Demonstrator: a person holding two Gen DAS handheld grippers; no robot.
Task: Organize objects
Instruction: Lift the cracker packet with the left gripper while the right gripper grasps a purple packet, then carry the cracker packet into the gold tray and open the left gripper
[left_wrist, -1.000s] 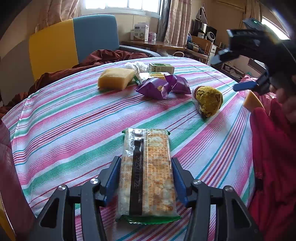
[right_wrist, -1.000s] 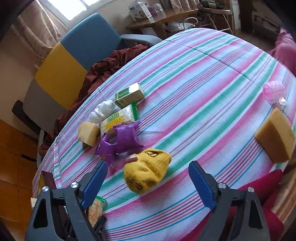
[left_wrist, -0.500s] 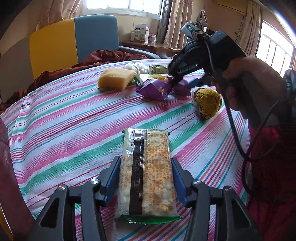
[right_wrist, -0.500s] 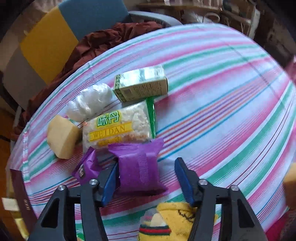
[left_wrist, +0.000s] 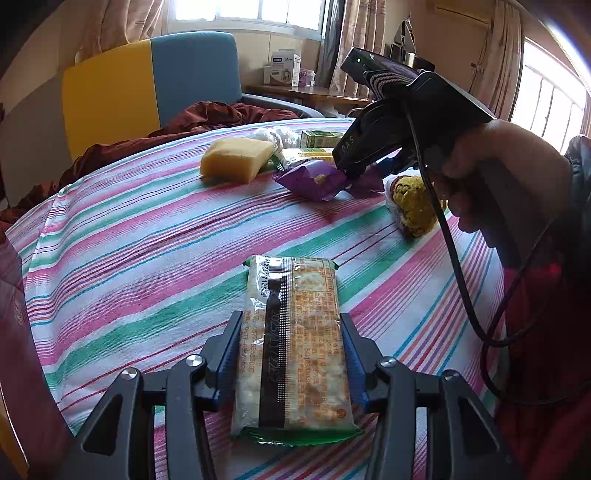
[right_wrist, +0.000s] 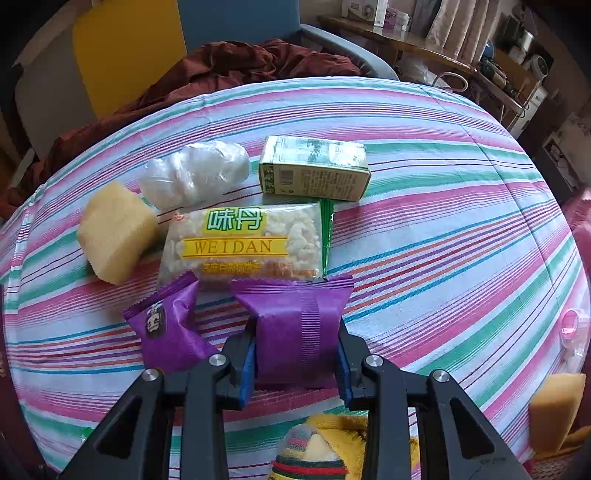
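From my left wrist, my left hand-held gripper (left_wrist: 291, 354) has just been closing, its pads now against the cracker packet (left_wrist: 291, 347) lying on the striped worktop (left_wrist: 147, 266).

From my right wrist, my right hand-held gripper (right_wrist: 295, 360) is clamped on a purple snack pouch (right_wrist: 295, 325); a second purple pouch (right_wrist: 166, 325) lies just left, the WEIDAN packet (right_wrist: 243, 243) beyond.

My striped tablecloth (left_wrist: 147, 236) is matt woven cloth; the cracker packet (left_wrist: 291, 354) and purple wrapper (right_wrist: 295, 325) are glossy crinkled plastic film.
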